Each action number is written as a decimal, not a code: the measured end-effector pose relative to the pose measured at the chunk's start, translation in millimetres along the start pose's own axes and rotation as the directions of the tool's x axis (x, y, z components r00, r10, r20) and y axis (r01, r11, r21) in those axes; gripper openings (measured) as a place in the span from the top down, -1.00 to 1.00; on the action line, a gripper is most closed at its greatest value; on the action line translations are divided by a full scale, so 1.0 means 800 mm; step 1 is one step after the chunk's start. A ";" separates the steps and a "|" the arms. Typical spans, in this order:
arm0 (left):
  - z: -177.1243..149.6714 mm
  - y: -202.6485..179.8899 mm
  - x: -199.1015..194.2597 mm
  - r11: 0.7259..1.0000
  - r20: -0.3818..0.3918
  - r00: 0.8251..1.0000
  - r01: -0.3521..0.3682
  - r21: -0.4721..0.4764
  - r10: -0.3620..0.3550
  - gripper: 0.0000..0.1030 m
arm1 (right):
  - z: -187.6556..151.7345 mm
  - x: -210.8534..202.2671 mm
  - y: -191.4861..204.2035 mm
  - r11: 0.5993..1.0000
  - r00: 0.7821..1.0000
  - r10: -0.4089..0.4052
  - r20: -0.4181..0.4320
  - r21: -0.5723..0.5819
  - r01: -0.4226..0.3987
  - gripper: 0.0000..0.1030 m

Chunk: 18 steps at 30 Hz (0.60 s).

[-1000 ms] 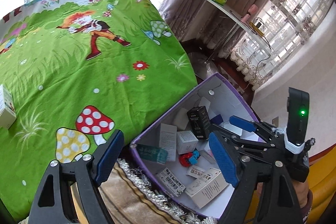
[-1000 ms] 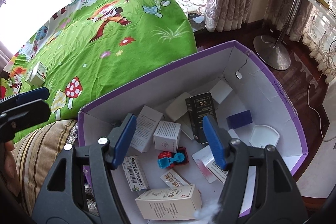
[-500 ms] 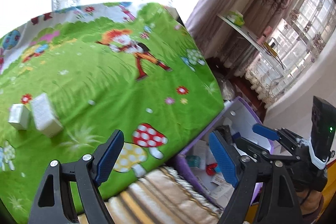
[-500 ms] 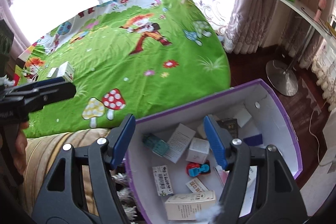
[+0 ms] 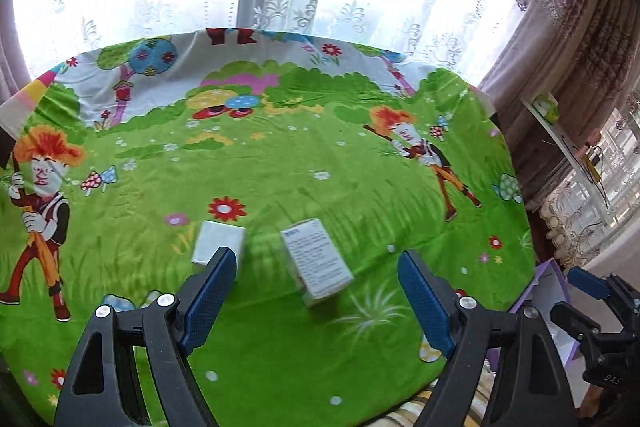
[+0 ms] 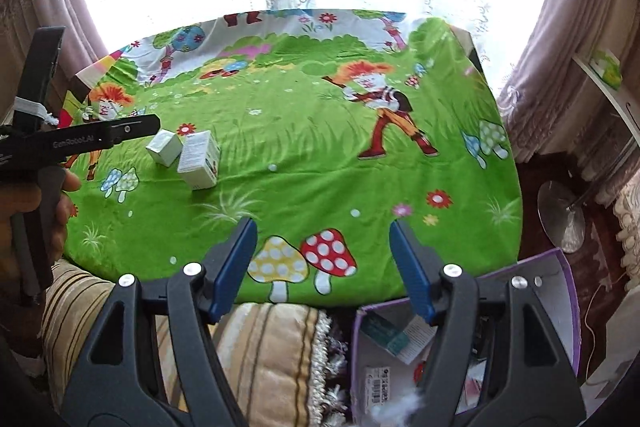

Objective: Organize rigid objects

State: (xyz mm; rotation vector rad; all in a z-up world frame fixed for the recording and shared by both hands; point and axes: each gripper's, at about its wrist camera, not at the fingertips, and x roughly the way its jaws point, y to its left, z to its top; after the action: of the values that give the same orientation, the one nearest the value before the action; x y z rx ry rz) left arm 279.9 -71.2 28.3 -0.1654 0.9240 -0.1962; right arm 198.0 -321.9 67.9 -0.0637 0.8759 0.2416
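Green cartoon-print cloth (image 5: 304, 339) covers the counter. Purple storage box (image 6: 560, 291) sits off its near right corner. On the cloth: tall white carton (image 5: 318, 261), small white carton (image 5: 218, 241) beside it. Left gripper (image 5: 316, 301) and right gripper (image 6: 322, 265): fingers wide, empty.

A table under a green cartoon-print cloth (image 5: 304, 355) carries two white boxes; the smaller box (image 5: 218, 242) lies just beside the taller printed box (image 5: 318, 261).

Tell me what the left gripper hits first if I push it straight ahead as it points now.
Most likely the taller white box, which lies almost centred between the open left gripper jaws on the green cartoon cloth. The smaller white box sits by the left finger and may be brushed; depth is unclear.
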 end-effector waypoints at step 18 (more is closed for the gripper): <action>-0.010 0.076 0.074 0.994 -0.056 0.993 -0.107 -0.028 0.105 -0.47 | 0.059 0.112 0.148 0.975 0.992 0.088 -0.095 -0.193 -0.105 -0.43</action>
State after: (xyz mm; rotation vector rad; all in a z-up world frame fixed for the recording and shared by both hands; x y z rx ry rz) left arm 314.5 -26.8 -35.9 -0.1395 0.9875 -0.0887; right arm 260.7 -183.3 35.0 -0.2184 0.9398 0.4197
